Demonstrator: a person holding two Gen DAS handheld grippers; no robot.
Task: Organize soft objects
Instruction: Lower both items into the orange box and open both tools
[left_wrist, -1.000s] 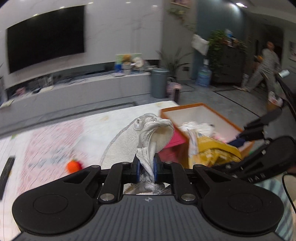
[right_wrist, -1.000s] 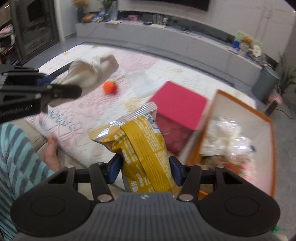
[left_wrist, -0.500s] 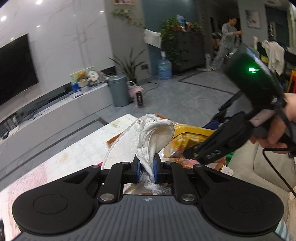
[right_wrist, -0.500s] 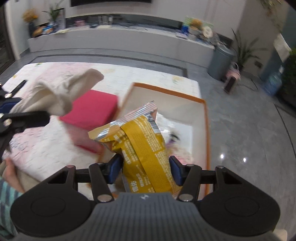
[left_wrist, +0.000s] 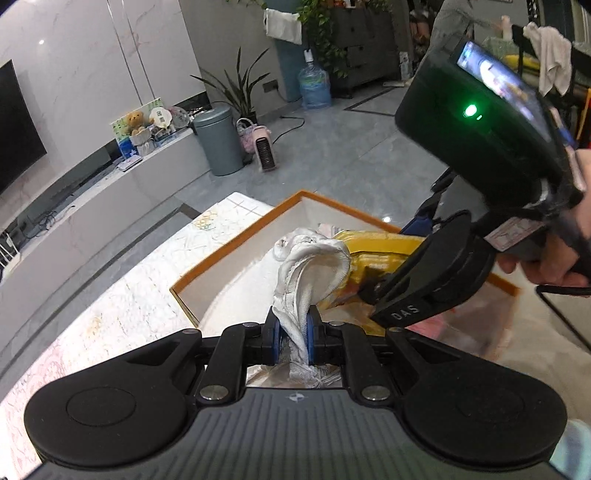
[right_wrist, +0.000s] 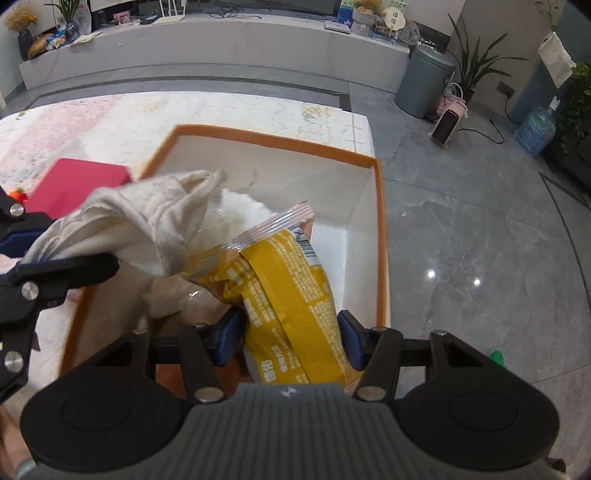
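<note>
1. Both grippers have swung over from the patterned mat to above the orange-rimmed box; a second ago the box sat off to one side, now it lies right under them.
2. Left gripper: one, clamped tight on one white cloth, blue pads pinching its bunched lower end; the rest of the cloth stands up above the fingers, over the box.
3. Right gripper: one, jaws about half apart, gripping one yellow snack bag by its lower part; the bag's silver crimped top tilts up left, over the box interior.
4. Cloth and bag overlap in the right wrist view; touching or not, cannot tell.
5. One box, white inside, holding clear-wrapped white stuff; item count inside cannot be told.
6. One red flat box on the mat just left of the orange-rimmed one.
7. One small orange toy at the left edge, beside the red box.
8. One grey bin, one pink heater, one water jug on the floor, well apart from the box.
9. One hand holds the right gripper's handle.
</note>
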